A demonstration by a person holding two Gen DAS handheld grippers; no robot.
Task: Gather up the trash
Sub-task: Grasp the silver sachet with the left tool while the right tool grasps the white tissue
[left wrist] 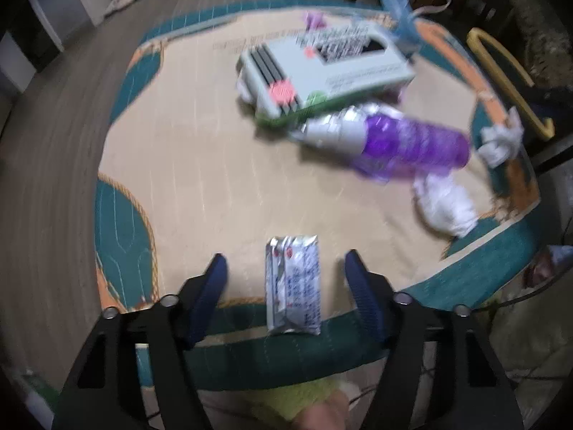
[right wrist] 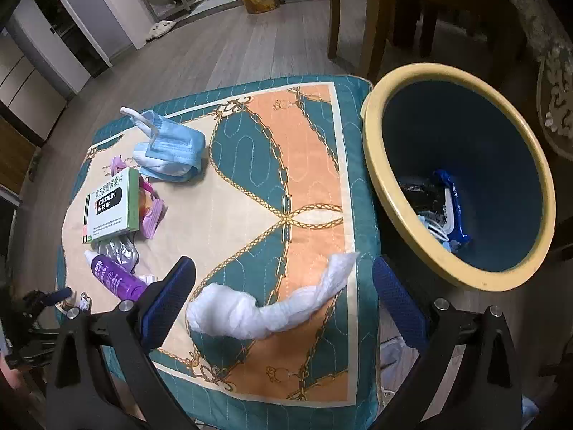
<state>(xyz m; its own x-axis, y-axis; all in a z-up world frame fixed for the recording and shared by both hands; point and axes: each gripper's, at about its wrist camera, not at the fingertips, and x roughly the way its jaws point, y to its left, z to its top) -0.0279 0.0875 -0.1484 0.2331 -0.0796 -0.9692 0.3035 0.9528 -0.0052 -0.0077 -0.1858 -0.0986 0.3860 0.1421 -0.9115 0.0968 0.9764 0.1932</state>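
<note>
Two hand-held grippers hang over a quilted mat strewn with trash, jaws spread, nothing pinched.

Nearest the left gripper [left wrist: 286, 268], a silver foil packet [left wrist: 293, 285] lies on the mat [left wrist: 200, 165] between the blue pads [left wrist: 216, 279], clear of both; the view is blurred. Beyond it lie a crumpled white tissue [left wrist: 446, 208], a purple bottle [left wrist: 415, 143] and a pale green medicine box [left wrist: 322, 71]. The right gripper [right wrist: 283, 297] stands wide around a twisted white tissue [right wrist: 268, 308] near the mat's edge, its pads [right wrist: 168, 297] apart from it. Farther off rest a blue face mask [right wrist: 172, 147] and, beside the mat at right, a yellow-rimmed bin [right wrist: 372, 136] with wrappers already at its bottom.
</note>
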